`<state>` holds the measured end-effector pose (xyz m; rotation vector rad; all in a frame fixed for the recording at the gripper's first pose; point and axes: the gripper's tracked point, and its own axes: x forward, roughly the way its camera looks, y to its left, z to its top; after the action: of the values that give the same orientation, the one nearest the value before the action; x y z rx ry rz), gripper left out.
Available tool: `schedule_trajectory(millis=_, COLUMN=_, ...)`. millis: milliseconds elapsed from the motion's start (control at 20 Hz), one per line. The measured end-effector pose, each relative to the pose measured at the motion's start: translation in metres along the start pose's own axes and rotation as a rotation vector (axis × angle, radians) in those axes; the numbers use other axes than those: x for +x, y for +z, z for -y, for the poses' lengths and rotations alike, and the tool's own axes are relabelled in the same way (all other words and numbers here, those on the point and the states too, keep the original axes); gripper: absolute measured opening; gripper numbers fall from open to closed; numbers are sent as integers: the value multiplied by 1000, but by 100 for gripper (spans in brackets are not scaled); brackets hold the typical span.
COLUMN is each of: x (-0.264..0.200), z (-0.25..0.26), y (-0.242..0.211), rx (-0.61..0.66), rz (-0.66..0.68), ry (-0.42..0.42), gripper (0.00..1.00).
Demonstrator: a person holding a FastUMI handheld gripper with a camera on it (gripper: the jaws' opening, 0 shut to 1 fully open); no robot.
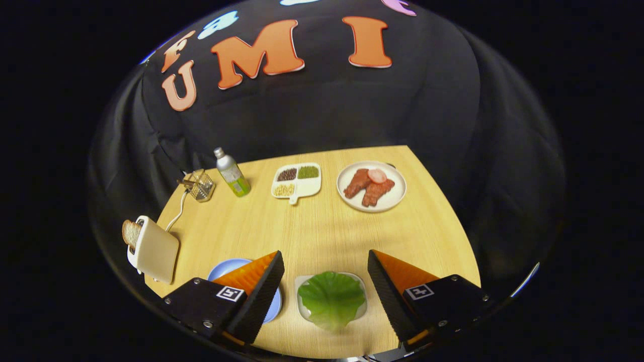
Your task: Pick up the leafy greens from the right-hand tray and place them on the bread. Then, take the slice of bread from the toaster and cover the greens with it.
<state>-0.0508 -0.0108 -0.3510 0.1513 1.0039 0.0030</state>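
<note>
A green leaf [331, 299] lies flat on a small white tray [302, 281] near the table's front edge, between my two fingers. My gripper [325, 255] is open and wide, with nothing pressed by either finger. A blue plate [226, 269] sits left of the tray, mostly covered by my left finger [261, 291]; what lies on it is hidden. A cream toaster [153, 250] stands at the table's left edge, with a slice of bread [131, 233] sticking up out of its slot.
Beyond the fingers, at the far side of the wooden table [322, 226], stand a white plate with meat pieces [371, 186], a divided dish of grains [297, 181], a bottle [231, 172] and a small wire basket [200, 185]. The toaster's cord [177, 213] runs back.
</note>
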Motion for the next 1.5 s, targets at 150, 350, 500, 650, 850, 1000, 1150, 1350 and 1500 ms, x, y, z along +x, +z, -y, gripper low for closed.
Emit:
schedule_trajectory(millis=150, x=14, z=1, y=-26, rx=-4, rz=-88, ry=-3, gripper=100)
schedule_trajectory(millis=350, x=27, z=1, y=-62, rx=-11, rz=-216, ry=18, gripper=97)
schedule_trajectory(millis=500, x=35, z=2, y=-86, rx=-29, rz=-295, ry=16, gripper=91)
schedule_trajectory(millis=650, x=46, z=2, y=-107, rx=-50, rz=-369, ry=6, gripper=90)
schedule_trajectory(millis=850, x=62, z=10, y=-130, rx=-91, rz=-450, ry=-21, gripper=90)
schedule_trajectory(millis=1000, x=71, z=14, y=-140, rx=-109, rz=-489, ry=-45, gripper=89)
schedule_trajectory(millis=1150, x=79, z=14, y=-153, rx=-108, rz=-539, ry=-58, gripper=87)
schedule_trajectory(millis=1350, x=90, z=16, y=-163, rx=-120, rz=-559, ry=-88, gripper=84)
schedule_trajectory(millis=1500, x=90, z=16, y=-160, rx=-98, rz=-557, ry=-88, gripper=77)
